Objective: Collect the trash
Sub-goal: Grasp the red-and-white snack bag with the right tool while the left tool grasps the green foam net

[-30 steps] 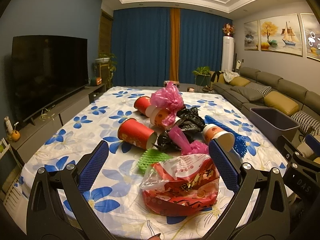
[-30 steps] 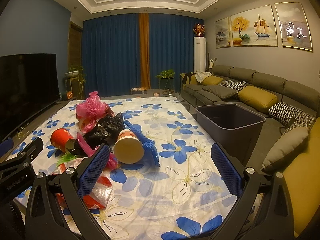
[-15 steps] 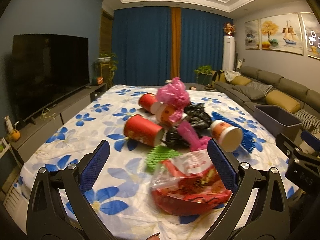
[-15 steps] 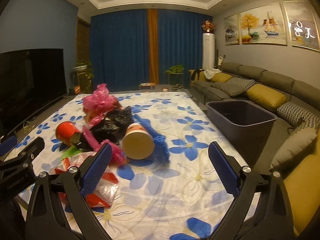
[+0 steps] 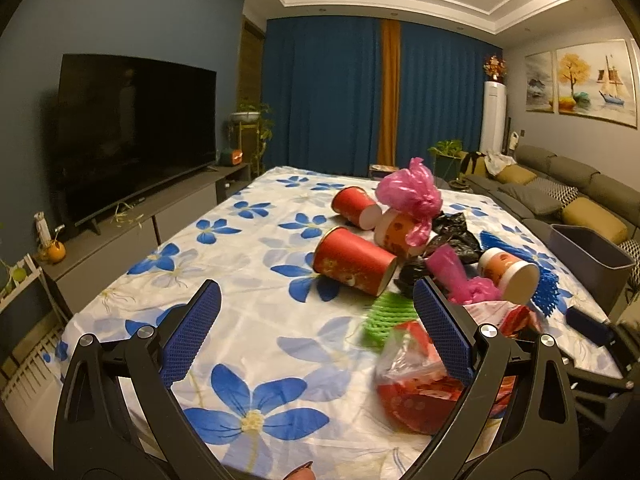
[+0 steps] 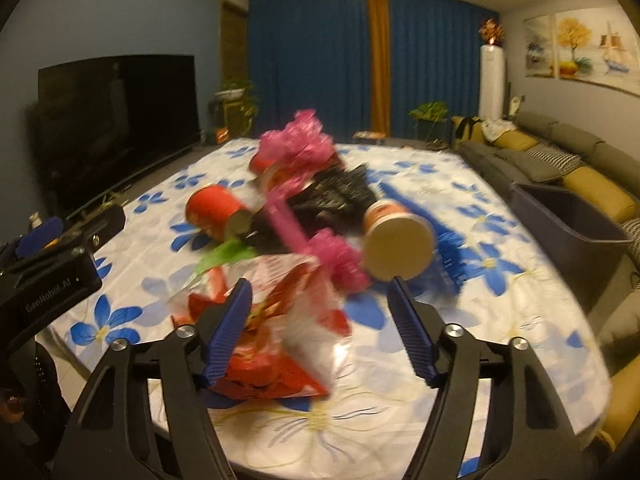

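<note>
Right wrist view shows the right gripper [image 6: 320,320], fingers wide, nearing the red snack bag [image 6: 272,320] on the bench [image 6: 500,320]; left gripper [image 5: 316,332] wide, empty; all trash seemingly uncollected, bin [image 6: 568,220] beside.

Left gripper [image 5: 316,326]: jaws spread wide, 2 blue-padded fingers [image 5: 191,336] angled outward, nothing between them, held level and low. Right gripper [image 6: 320,324]: jaws apart but narrower than the left's, blue pads [image 6: 410,330] facing inward, nothing clamped; view motion-blurred. Left gripper's black body shows at the right view's left edge, just beside.
</note>
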`<state>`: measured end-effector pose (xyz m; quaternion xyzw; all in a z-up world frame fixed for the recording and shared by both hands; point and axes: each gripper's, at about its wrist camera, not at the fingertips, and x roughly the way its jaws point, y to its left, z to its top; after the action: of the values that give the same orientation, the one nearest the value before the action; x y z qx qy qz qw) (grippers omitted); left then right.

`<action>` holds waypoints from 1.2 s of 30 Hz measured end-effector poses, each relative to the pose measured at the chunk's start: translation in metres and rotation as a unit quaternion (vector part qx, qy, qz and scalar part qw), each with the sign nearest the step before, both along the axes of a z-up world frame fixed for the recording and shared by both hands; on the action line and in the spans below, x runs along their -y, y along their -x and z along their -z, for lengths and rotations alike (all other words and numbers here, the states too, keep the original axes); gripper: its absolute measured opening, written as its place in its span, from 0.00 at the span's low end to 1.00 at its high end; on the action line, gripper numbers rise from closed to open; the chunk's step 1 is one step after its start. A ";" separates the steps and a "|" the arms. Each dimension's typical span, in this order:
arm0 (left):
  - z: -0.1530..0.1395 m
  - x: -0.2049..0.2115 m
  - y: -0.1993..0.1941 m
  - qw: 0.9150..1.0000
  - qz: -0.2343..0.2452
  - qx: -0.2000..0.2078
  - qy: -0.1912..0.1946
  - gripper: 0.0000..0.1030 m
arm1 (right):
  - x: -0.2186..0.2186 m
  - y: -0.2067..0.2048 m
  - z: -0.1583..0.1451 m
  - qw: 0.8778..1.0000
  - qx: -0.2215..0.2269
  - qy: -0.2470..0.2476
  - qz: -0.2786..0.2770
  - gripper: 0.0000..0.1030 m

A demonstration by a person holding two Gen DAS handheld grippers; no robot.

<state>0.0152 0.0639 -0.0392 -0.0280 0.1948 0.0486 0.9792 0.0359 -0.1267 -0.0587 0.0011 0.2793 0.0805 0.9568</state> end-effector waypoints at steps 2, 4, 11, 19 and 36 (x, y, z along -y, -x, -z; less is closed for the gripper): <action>0.002 -0.003 -0.003 1.000 -0.001 -0.004 0.003 0.89 | -0.004 -0.006 0.007 1.000 -0.017 -0.007 -0.011 0.53; 0.005 -0.005 -0.005 1.000 0.001 -0.007 0.003 0.89 | -0.006 -0.011 0.013 0.999 -0.034 -0.017 -0.020 0.39; 0.013 0.001 -0.012 1.000 0.019 -0.018 0.000 0.84 | -0.007 -0.011 0.017 0.999 -0.029 -0.024 -0.037 0.09; 0.021 0.020 -0.025 0.998 0.059 -0.031 0.003 0.78 | 0.022 0.008 -0.006 1.000 0.030 -0.008 0.000 0.08; 0.060 0.070 -0.084 0.978 0.143 -0.150 -0.019 0.64 | 0.076 0.008 -0.022 0.994 0.066 -0.008 0.084 0.08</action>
<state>0.0995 -0.0064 -0.0993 0.0264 0.3402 -0.0847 0.9362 0.0276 -0.2028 -0.0365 0.0267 0.2134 0.0021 0.9766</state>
